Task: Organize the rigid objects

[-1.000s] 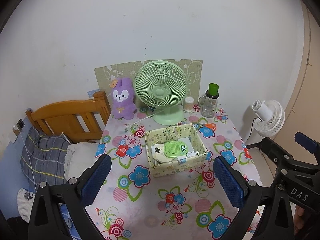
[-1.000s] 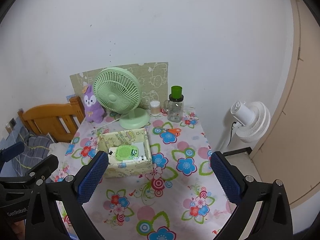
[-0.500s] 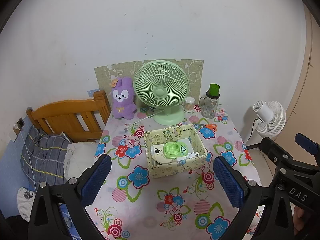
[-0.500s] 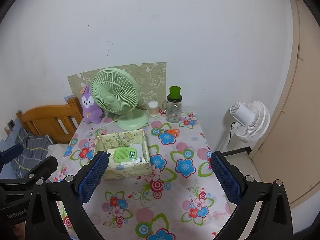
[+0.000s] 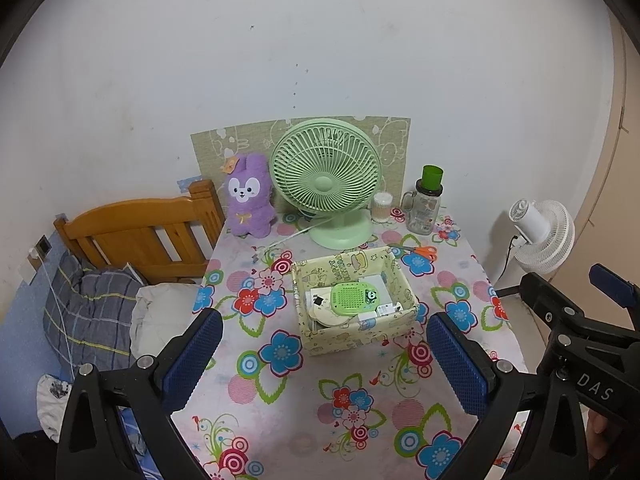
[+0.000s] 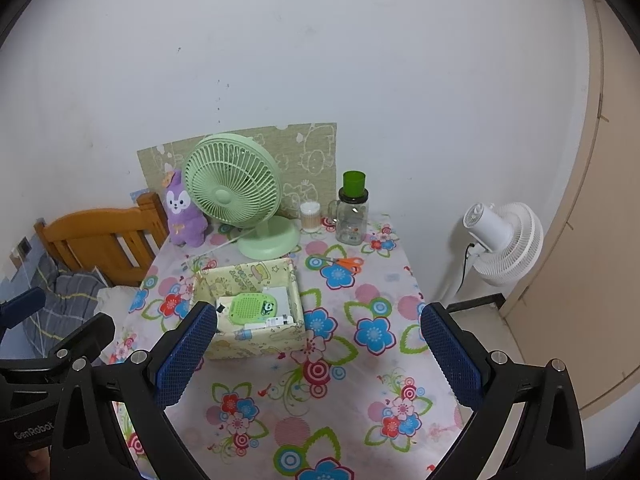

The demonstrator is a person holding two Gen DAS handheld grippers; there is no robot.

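Observation:
A pale yellow patterned box (image 5: 362,334) (image 6: 256,344) stands mid-table on the flowered cloth. Inside lie a round green grille gadget (image 5: 352,299) (image 6: 252,307), white flat items and a small white plug. Orange-handled scissors (image 5: 418,251) (image 6: 346,263) lie behind the box to the right. My left gripper (image 5: 326,360) hangs open above the table's near part, with nothing between its blue pads. My right gripper (image 6: 316,354) is open too, held high over the near right of the table, also holding nothing.
At the back stand a green desk fan (image 5: 326,178), a purple plush rabbit (image 5: 248,196), a cotton-swab jar (image 5: 382,207) and a glass bottle with a green cap (image 5: 426,204). A wooden bed frame (image 5: 136,232) and bedding lie left. A white floor fan (image 5: 540,232) stands right.
Both grippers have drawn slightly back and up from the table, so the box and fan look a little smaller. Nothing on the table has moved.

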